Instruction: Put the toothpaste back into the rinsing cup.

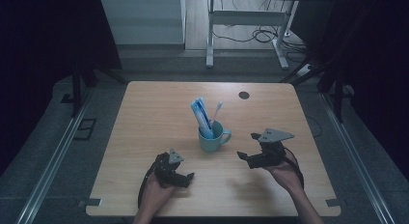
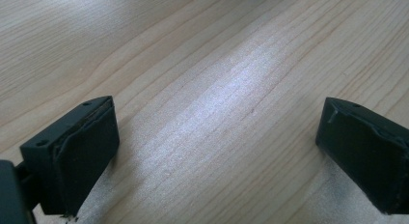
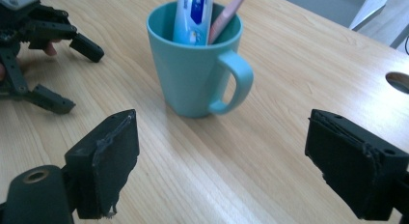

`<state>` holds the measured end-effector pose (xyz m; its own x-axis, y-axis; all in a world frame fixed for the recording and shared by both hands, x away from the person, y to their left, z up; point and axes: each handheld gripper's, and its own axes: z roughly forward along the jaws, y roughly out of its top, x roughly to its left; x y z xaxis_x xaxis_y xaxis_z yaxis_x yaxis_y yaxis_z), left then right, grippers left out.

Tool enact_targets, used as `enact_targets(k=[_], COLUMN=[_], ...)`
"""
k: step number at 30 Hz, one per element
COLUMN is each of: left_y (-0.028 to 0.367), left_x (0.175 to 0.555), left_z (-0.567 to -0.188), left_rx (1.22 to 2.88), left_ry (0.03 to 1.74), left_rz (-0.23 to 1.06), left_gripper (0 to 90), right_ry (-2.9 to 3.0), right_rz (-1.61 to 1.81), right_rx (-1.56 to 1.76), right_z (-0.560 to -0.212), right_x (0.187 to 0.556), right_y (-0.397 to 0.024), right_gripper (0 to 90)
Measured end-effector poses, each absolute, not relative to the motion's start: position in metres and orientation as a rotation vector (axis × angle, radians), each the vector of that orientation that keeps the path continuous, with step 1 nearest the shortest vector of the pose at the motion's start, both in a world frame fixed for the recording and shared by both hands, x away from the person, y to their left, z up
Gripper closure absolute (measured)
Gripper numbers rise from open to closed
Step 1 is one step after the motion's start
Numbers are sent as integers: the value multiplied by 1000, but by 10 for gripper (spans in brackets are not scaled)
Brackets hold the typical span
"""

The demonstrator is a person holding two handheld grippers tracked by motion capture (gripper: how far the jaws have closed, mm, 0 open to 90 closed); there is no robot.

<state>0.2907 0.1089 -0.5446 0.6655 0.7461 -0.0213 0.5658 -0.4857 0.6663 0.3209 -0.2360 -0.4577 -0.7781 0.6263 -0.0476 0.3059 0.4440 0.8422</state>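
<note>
High view showed a teal mug [image 1: 212, 137] mid-tabletop [image 1: 144, 118], already holding a toothpaste tube [image 1: 201, 115] and toothbrush [image 1: 216, 109]. Left tool [image 1: 185, 178] and right tool [image 1: 246, 147] flanked it, jaws apart and empty, so any loading looked done.

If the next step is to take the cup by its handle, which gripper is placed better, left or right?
Probably the right gripper. The handle of the teal cup points toward its side, and its open jaws face the cup. The left gripper is also open but looks down at bare table.
</note>
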Motion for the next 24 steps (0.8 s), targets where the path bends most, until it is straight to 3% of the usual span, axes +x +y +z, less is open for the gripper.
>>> enact_targets(k=[24], left_y=[109], left_x=[291], left_z=[-545], left_rx=[2227], left_ry=[1009], left_rz=[356], left_gripper=[15], right_ry=[2317], right_rz=[1239], right_rx=[918], right_z=[-495], right_x=[299], right_y=[-284], right_gripper=[108])
